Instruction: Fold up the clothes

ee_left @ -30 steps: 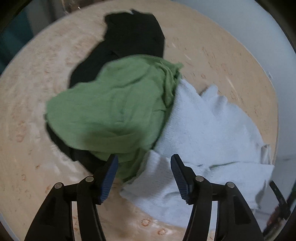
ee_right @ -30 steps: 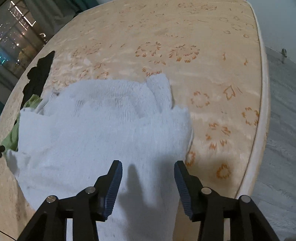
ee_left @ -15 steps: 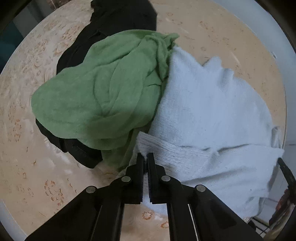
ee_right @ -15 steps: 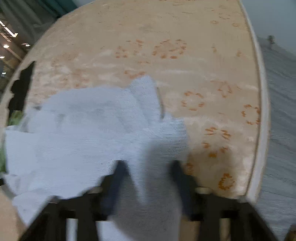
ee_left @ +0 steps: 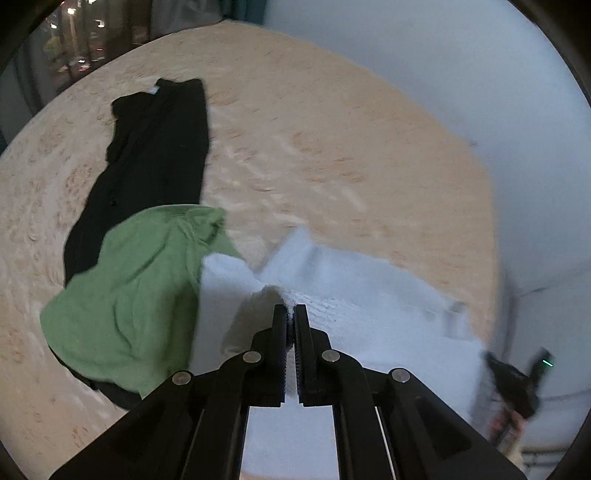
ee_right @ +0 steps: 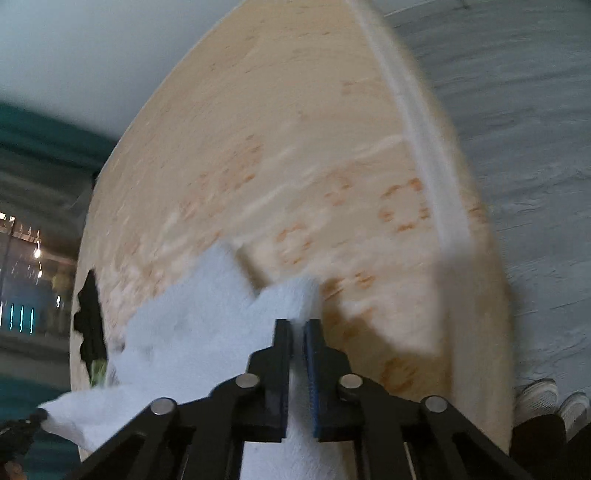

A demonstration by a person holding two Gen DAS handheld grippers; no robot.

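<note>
Beige floral mattress (ee_left: 332, 155); pale wall (ee_left: 424, 55); grey plank floor (ee_right: 517, 110); dark window (ee_left: 85, 33) with lights.

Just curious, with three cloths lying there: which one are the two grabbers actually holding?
The white towel. Both the left gripper and right gripper are pinched shut on it; the green cloth and black garment lie untouched.
</note>
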